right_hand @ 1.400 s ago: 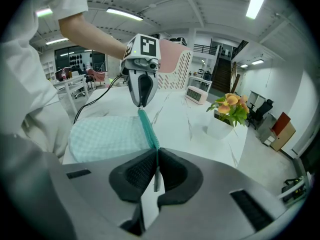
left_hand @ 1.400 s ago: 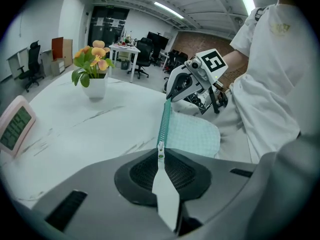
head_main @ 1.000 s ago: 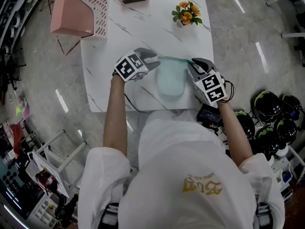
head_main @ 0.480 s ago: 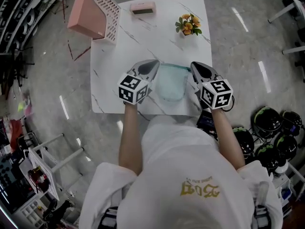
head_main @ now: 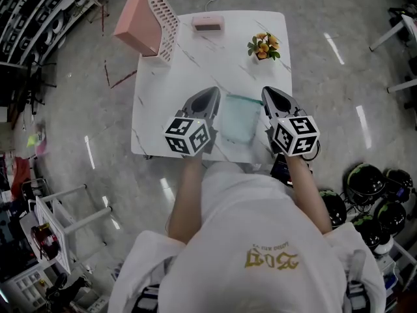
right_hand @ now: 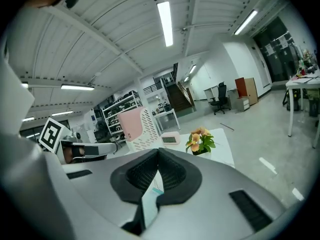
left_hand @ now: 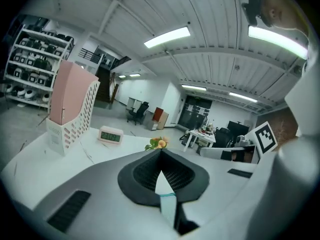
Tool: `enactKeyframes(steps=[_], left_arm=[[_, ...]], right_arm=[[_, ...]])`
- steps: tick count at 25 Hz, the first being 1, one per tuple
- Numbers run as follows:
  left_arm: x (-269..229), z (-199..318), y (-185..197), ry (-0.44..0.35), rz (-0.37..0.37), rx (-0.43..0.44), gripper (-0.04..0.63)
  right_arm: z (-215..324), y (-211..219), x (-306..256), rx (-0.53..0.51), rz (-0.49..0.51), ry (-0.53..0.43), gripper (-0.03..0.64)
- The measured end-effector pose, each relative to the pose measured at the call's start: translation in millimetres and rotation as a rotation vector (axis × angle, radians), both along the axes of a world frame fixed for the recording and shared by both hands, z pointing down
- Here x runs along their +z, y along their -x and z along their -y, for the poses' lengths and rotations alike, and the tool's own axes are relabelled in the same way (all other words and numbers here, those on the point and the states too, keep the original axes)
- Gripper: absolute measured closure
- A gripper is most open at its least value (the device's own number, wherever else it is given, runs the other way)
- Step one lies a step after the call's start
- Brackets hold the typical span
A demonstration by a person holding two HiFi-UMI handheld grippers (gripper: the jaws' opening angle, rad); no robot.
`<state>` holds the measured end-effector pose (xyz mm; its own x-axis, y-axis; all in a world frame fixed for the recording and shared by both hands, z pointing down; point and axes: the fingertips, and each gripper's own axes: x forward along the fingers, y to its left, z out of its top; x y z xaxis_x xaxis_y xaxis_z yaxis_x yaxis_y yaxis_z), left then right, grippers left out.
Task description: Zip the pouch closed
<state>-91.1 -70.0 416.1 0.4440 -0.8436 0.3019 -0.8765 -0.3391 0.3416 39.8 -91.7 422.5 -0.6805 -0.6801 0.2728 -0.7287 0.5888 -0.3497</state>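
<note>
A: Head view first. Any hold on the pouch (head_main: 239, 119)?

B: Yes, from both sides. Slung between the left gripper (head_main: 214, 92) and the right gripper (head_main: 266, 90), pinched by each at one upper corner. Teal top edge stretched straight from one to the other, pale body hanging below, over the near part of the white table (head_main: 156, 109).

A: And beyond the tips?

B: Well ahead of the left gripper, a pink file rack (head_main: 148, 18) and a small clock (head_main: 207, 23). Ahead of the right gripper, a pot of flowers (head_main: 263, 46).

A: Now the left gripper view. Clenched or released?

B: Clenched. Left gripper (left_hand: 161, 151) with tips pressed together, biting a pale strip of the pouch (left_hand: 168, 204) low in the throat behind the pads. Just past the tips, the pot of flowers; further left, clock, then file rack.

A: Right gripper view?

B: Much the same. Right gripper (right_hand: 158, 150) closed tight, grasping a fold of the pouch (right_hand: 150, 201) low between the jaws. Ahead and slightly right of the tips, the pot of flowers. Straight ahead, the clock; to its left, the file rack.
</note>
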Motion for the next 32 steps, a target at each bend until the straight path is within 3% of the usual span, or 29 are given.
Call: enactKeyframes(steps=[14,32], left_arm=[[8.2,-6.7,3.2,0.054,-0.011,-0.022,0.578],[15.1,-10.0,4.1,0.085,-0.009,-0.03,0.578]], right_arm=[[-3.6,7.9,1.6,-0.007,-0.054,0.003,0.606],[-2.8,17.1,3.5,-0.049,-0.014,0.019,0.606]])
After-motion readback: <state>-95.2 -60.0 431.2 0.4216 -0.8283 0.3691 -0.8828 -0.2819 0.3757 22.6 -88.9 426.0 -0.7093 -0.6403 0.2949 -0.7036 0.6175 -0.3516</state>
